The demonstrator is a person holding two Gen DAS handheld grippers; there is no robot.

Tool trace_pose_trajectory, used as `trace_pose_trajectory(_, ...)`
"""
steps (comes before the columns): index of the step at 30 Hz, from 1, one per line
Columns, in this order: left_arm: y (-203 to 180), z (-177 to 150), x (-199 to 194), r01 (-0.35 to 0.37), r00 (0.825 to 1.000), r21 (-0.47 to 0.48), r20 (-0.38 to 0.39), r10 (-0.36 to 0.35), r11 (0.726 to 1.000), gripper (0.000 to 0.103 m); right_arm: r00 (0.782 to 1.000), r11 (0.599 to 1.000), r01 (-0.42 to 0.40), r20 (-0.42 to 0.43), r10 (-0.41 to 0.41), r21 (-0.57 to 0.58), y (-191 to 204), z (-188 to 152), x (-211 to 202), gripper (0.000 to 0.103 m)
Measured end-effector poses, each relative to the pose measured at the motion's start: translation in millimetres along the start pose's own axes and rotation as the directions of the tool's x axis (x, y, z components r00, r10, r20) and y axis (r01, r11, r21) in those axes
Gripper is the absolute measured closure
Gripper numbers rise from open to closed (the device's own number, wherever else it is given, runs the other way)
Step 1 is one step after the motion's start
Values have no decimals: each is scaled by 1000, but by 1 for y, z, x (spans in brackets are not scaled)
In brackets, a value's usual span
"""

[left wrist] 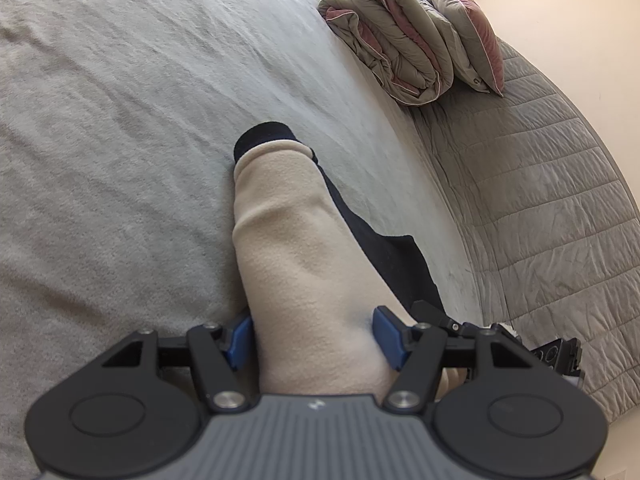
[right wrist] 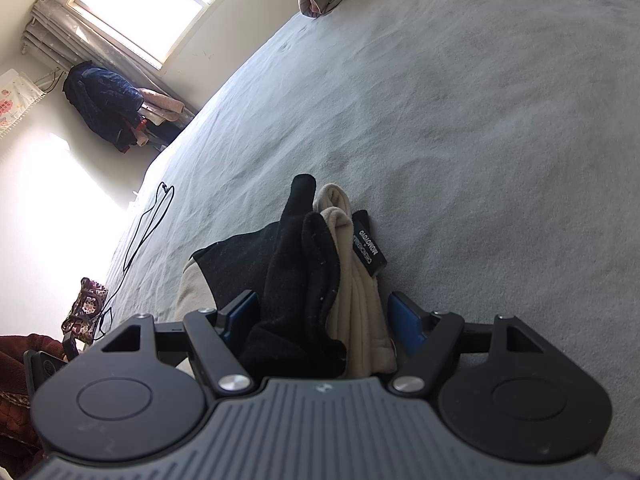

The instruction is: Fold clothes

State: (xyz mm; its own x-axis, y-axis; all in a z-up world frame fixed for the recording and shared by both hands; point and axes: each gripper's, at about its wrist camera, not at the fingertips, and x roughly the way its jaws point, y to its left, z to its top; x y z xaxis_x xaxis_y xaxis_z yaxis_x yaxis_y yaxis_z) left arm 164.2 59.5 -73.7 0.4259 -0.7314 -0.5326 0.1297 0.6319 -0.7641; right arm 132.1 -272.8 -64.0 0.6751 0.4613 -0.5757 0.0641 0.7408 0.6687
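Note:
A fleece garment [left wrist: 288,232], beige on one face and black on the other, stretches away from me across the grey bed sheet [left wrist: 120,120]. My left gripper [left wrist: 314,336] is shut on its thick beige end, and the blue pads [left wrist: 240,340] press both sides of the fold. In the right wrist view the same garment [right wrist: 296,264] is bunched, black and beige layers side by side, with a black label [right wrist: 368,248] sticking out. My right gripper [right wrist: 324,320] is shut on this bunch. The cloth hides the inner faces of the pads.
A folded quilt [left wrist: 392,40] and a pillow [left wrist: 468,28] lie at the far end of the bed, beside a quilted grey cover [left wrist: 540,200]. A black cable [right wrist: 148,224] and a patterned pouch [right wrist: 86,312] lie near the bed's left edge. Clothes [right wrist: 108,108] hang below the window [right wrist: 148,4].

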Motion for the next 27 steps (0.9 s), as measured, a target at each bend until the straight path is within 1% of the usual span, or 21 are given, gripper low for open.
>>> trace_pose_trajectory(4, -1, -1, -1, -5, 1000, 4, 7, 5, 1000, 40, 1000, 1000, 3, 9, -3, -2, 1, -1, 2, 29)
trace_pose_trajectory(8, -2, -1, -1, -21, 1000, 14, 13, 21, 1000, 45, 1000, 1000, 5, 13, -4, -11, 2, -3, 3, 36)
trace_pose_trajectory(17, 0, -1, 2, -23, 1000, 10, 22, 22, 1000, 46, 1000, 1000, 11, 14, -11, -8, 2, -2, 4, 37)
trace_pose_trajectory(20, 2, -4, 3, -13, 999, 22, 43, 12, 1000, 46, 999, 1000, 27, 17, -27, -10, 5, -3, 5, 37)
trace_pose_trajectory(27, -4, -8, 6, -37, 997, 70, 75, 32, 997, 47, 996, 996, 83, 40, -83, 16, 9, -7, 2, 41)
